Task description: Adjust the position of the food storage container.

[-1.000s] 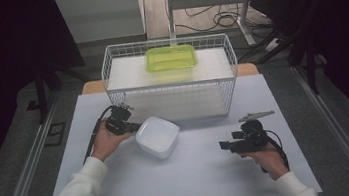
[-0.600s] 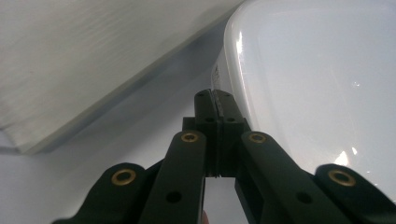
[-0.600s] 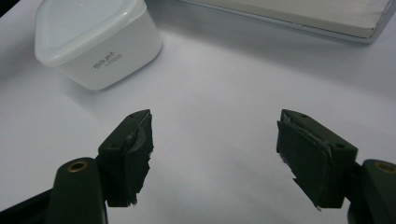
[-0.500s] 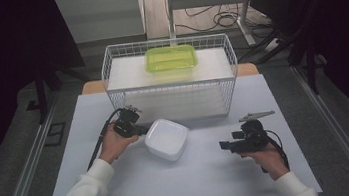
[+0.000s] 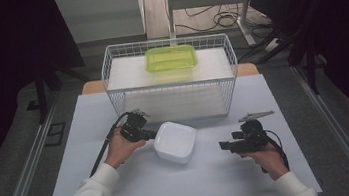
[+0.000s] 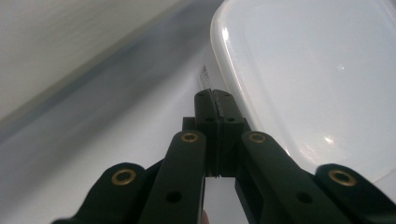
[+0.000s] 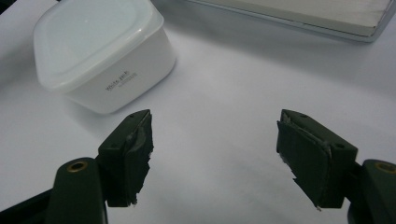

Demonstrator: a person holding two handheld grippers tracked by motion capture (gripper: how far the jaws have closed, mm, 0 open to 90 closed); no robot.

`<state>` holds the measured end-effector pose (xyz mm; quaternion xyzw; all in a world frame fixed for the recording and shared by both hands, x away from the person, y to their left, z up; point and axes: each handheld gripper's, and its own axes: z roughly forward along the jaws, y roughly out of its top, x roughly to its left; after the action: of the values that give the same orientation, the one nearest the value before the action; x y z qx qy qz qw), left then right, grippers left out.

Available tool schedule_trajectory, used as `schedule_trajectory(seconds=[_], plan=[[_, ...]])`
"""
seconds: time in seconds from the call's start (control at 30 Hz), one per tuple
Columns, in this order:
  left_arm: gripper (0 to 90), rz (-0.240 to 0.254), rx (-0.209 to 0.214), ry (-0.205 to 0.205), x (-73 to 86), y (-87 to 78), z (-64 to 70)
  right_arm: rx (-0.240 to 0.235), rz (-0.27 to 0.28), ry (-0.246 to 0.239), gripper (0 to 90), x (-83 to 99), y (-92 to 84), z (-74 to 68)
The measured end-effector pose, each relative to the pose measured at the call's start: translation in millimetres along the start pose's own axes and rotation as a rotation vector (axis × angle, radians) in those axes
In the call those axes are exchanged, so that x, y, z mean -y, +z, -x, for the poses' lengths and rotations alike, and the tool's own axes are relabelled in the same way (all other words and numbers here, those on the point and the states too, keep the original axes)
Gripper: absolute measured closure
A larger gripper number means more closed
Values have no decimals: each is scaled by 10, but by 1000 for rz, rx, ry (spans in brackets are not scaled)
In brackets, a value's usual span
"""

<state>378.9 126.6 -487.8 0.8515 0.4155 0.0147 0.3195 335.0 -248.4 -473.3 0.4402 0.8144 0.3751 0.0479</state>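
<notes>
A white square lidded container (image 5: 175, 142) sits on the white table sheet, slightly left of centre. My left gripper (image 5: 153, 135) is shut with nothing between its jaws, and its tips rest against the container's left side. In the left gripper view the closed tips (image 6: 215, 98) lie right beside the container's rim (image 6: 317, 79). My right gripper (image 5: 224, 146) is held to the container's right, pointing left toward it, a short gap away. Its jaws (image 7: 215, 126) stand wide open and empty, with the container (image 7: 100, 51) ahead of them on the left.
A white wire basket (image 5: 171, 84) stands at the back of the table, just behind the container. It holds a yellow-green lidded box (image 5: 171, 58) on a white slab (image 5: 124, 74). The table sheet (image 5: 213, 184) spreads toward the person's edge.
My left gripper has slid to the right, and the white container has shifted right and a little toward the person along with it. The right gripper has stayed put.
</notes>
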Motion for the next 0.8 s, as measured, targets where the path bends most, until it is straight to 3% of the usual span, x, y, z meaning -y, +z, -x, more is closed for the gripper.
schedule_trajectory(seconds=[0.47,0.8], plan=[[899,-25,59,55,36,97,337,-1,-10,-4,264,2,15,2],[898,-27,79,40,77,118,390,1,-12,-3,264,3,15,9]])
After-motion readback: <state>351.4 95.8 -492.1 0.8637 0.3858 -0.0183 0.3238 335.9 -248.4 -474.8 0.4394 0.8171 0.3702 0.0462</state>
